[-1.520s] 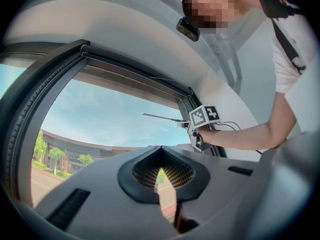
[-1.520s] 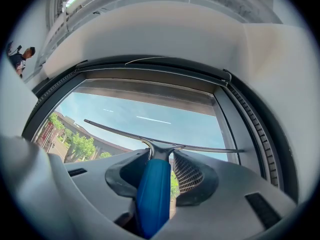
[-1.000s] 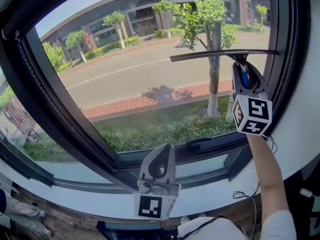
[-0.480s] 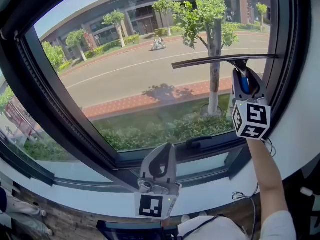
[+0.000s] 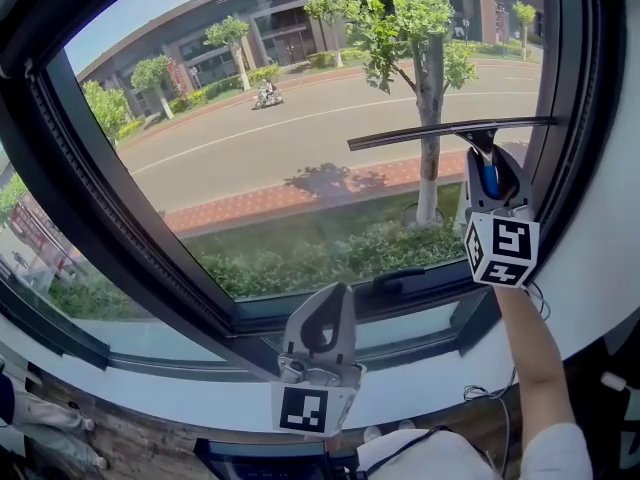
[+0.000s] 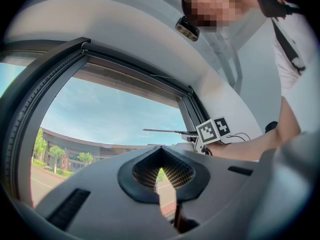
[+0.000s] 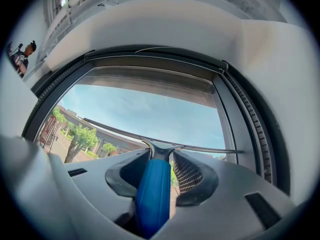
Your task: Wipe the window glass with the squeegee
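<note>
Window glass (image 5: 300, 168) sunlit; right tool (image 5: 487, 160) pinching squeegee (image 5: 450, 128) against it; left tool (image 5: 325, 313) pressed together, empty.

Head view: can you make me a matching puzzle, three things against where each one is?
Things:
1. squeegee blade
2. left gripper
3. squeegee handle

Places:
A. low, by the window's bottom frame
B. between the right gripper's jaws
C. across the glass, upper right

Pairs: 1-C, 2-A, 3-B
</note>
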Motion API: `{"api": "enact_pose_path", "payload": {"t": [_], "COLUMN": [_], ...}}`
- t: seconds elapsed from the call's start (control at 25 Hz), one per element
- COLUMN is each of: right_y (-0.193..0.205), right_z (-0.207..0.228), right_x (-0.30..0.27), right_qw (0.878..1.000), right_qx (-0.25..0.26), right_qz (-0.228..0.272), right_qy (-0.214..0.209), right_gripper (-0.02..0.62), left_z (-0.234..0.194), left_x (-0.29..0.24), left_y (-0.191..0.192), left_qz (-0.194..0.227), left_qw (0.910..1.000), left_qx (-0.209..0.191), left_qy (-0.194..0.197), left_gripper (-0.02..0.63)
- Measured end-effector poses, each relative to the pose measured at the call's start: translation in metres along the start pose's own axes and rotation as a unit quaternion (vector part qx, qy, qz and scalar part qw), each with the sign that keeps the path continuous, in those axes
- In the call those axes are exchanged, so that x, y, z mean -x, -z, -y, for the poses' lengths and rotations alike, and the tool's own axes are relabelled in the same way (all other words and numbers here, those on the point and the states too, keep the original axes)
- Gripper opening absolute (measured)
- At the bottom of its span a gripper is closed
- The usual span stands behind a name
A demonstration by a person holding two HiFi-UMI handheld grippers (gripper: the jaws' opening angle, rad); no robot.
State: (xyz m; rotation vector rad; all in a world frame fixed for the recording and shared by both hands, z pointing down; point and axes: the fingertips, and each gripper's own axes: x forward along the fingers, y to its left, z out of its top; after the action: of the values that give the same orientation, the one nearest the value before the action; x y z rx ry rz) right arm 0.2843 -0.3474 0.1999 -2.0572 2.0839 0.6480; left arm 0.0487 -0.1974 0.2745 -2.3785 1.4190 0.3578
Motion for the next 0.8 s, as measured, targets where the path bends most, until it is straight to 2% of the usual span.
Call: {"api": "enact_pose_path", "payload": {"t": [0.28,0.52,0.64,0.8], "right_y": [0.015,0.028,0.032,0.038], "right_z": [-0.003,-0.006,-0.008,-0.009], "right_x": [0.007,0.013,0.015,0.018], "right_qw": [1.0,1.0,1.0,0.999], "right_qx": [-0.002,0.002,0.002,0.002], "right_qz": [-0.014,-0.025,-0.028,-0.035], "right_qy": [-0.003,-0.005,-0.005,-0.006], "right_gripper": [0.149,0.149,0.149,0.149], "left_z": [0.002,0.001,-0.002,0.0], "left_x": [0.0,0.0,0.0,0.0], "left_y": [0.003,0.004,0.0,0.007], "left_qz": [-0.026,-0.027,-0.003,-0.03], "left_qw": [0.9992,0.9992,1.0,0.9991], "left_qx": [0.031,0.028,0.007,0.03], "left_qy": [-0.003,-0.002,-0.002,-0.002], "left_gripper": [0.002,0.002,0.002,0.002]}}
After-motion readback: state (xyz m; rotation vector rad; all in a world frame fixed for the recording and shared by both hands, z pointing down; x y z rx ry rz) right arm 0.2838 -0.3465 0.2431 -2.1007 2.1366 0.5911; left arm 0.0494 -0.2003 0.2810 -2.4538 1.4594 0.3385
